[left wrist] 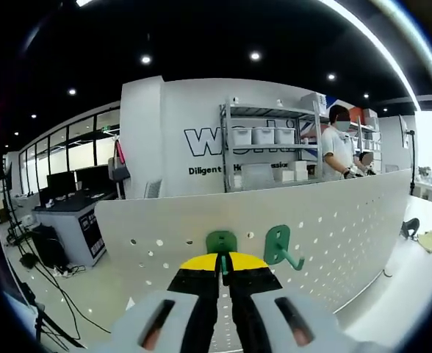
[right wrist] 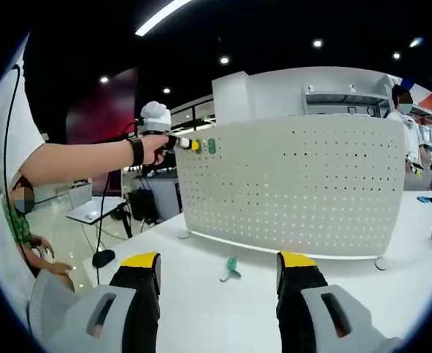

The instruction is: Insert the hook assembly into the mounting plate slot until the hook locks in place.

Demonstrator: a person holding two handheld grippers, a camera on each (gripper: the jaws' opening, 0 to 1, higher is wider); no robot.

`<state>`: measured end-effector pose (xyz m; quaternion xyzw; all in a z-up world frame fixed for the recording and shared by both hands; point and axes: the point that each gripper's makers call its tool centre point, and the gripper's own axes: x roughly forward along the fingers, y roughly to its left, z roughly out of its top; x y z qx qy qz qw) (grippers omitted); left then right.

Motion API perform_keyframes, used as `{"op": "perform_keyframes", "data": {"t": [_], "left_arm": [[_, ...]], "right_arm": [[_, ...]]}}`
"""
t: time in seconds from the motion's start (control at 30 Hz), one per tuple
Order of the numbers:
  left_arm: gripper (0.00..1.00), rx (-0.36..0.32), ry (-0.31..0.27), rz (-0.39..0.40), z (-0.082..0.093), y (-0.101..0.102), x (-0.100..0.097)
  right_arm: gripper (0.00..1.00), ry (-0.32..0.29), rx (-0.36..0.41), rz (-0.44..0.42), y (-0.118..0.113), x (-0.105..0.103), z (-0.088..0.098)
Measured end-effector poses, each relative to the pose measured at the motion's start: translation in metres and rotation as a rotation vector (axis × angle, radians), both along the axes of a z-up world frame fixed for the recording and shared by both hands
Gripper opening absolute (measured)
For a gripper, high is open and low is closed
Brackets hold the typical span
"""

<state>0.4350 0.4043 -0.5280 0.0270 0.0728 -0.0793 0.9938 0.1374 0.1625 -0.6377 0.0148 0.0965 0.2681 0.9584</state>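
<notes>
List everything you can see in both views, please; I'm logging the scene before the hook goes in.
pegboard mounting plate: one, white, upright on the table.
hook in the left fingers: one, green, pressed against the board's upper part.
mounted hook: one, green, on the board beside it.
loose hook: one, green, lying on the table in front of the board.
table: one, white.
shelving rack: one, grey, with white bins, behind the board.
person at the rack: one, white shirt.
left gripper: yellow-tipped black fingers closed on the hook.
right gripper: yellow-tipped black fingers apart, above the table.
hand: one, holding the left gripper.
</notes>
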Motion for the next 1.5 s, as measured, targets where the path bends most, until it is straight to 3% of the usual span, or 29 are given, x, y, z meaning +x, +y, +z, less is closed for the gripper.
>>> {"op": "perform_keyframes", "data": {"t": [0.17,0.37,0.57,0.67,0.87,1.0,1.07,1.5], "left_arm": [[0.08,0.017,0.004,-0.016,-0.002,-0.001,0.000],[0.13,0.025,-0.035,-0.012,0.008,0.001,-0.001],[0.13,0.014,-0.030,-0.023,0.008,0.000,0.000],[0.13,0.050,-0.027,-0.026,0.007,-0.001,-0.001],[0.11,0.042,-0.055,-0.053,0.013,-0.005,-0.003],[0.13,0.028,-0.043,-0.077,0.009,-0.008,0.000],[0.13,0.003,-0.021,-0.082,0.004,-0.008,-0.002],[0.18,0.032,-0.050,-0.127,0.010,-0.016,-0.018]], "right_arm": [[0.65,0.000,-0.003,0.011,0.003,0.000,0.000],[0.64,-0.003,-0.005,0.016,0.004,0.001,0.002],[0.64,-0.002,-0.004,0.016,0.004,0.000,0.002],[0.64,0.001,-0.002,0.017,0.005,0.000,0.001],[0.64,0.000,-0.002,0.017,0.005,0.001,0.001],[0.64,0.000,-0.005,0.018,0.004,0.002,0.001],[0.64,-0.002,-0.005,0.018,0.004,0.003,0.002],[0.63,0.002,-0.019,0.037,0.009,0.003,-0.001]]}}
